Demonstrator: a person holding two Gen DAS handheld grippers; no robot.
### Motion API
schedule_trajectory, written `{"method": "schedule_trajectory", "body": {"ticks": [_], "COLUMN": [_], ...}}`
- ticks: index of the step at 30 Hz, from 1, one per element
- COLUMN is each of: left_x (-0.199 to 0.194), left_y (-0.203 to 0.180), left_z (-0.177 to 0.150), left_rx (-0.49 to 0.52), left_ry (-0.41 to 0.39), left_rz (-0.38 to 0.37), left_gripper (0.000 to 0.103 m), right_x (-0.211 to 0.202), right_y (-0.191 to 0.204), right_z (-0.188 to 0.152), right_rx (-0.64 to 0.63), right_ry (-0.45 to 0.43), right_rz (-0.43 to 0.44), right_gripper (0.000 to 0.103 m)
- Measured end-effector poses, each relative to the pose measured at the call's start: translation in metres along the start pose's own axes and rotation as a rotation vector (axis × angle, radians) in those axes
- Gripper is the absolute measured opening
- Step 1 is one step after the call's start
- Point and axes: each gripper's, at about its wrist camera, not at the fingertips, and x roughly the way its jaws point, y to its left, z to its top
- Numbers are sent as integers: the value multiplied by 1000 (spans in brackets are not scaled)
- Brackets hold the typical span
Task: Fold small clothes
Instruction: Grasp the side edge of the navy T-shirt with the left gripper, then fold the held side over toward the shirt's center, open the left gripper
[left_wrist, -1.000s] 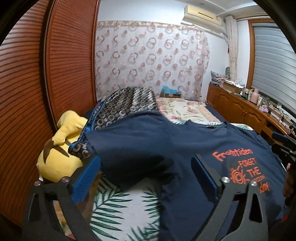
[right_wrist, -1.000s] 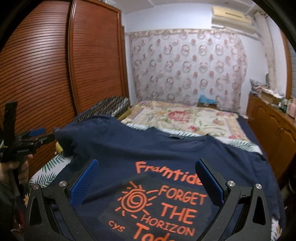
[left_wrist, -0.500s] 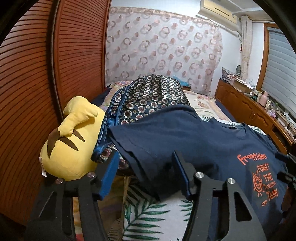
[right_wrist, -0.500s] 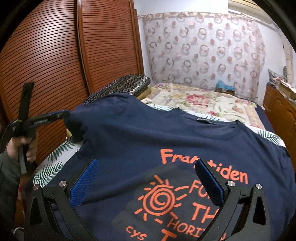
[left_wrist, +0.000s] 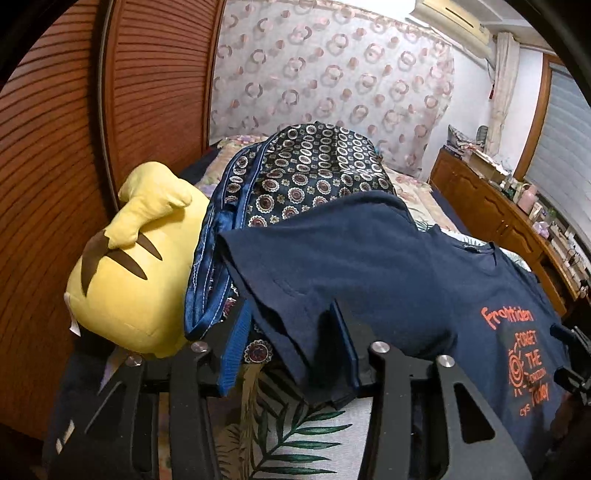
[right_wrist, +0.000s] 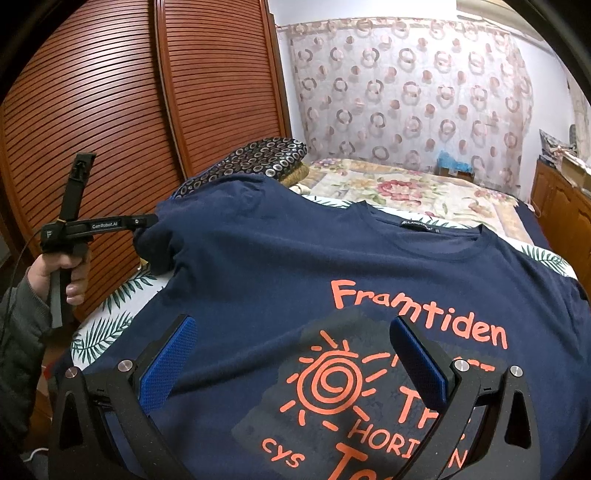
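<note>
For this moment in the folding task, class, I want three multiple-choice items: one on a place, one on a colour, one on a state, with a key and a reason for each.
1. Where does the yellow plush toy lie?
A. On the wooden dresser
B. Beside the brown louvered wardrobe doors, left of the patterned satin cloth
C. On the shirt's print

2. What colour is the lettering on the navy blue T-shirt?
A. Orange
B. White
C. Green

3. How does the left gripper stand?
A. Open, clear of any cloth
B. Lying on the floor
C. Closing on the shirt's left sleeve

Key: 1 B, the left wrist view shows the toy between doors and cloth. 2 A, the right wrist view shows orange words. 3 C, sleeve fabric sits between its blue pads, though a full clamp is unclear; the right gripper is open.
</note>
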Motion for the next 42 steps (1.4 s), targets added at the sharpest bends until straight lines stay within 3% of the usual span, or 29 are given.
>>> {"method": "schedule_trajectory", "body": {"ticks": [5, 11, 18, 25, 32, 33, 35, 38, 41, 42], "left_x": [-1, -26, -57, -50, -38, -39, -42, -48, -52, -54], "left_y": [-2, -26, -90, -162, -203, -205, -205, -198, -192, -186], "left_z": [2, 8, 32, 42, 36, 33, 29, 19, 11, 8], "left_rx": [7, 67, 178, 293, 354, 357, 357, 348, 340, 338], "left_ry": [0, -88, -169, -145, -94, -90, -90, -108, -124, -125], "left_rz": [-28, -64, -180, -287, -343, -340, -336, -332, -304, -288], "left_gripper": [7, 4, 4, 4, 5, 6, 27, 42, 50, 60], "right_x": [-2, -4, -21, -39, -44, -44, -44, -42, -41, -40], "right_y": [1, -3, -18, -36, -40, -40, -37, -34, -33, -33], "right_z": [-3, -3, -4, -10, -16, -17, -17, -14, -12, -10], "right_rx": [-3, 7, 47, 86, 123, 126, 132, 134, 127, 125], "right_ry": [-3, -6, -38, -72, -86, -85, -82, -79, -76, -73], "right_rz": [3, 2, -23, -71, -109, -113, -117, -119, -117, -115], "right_gripper": [103, 103, 103, 103, 103, 103, 103, 103, 101, 100]}}
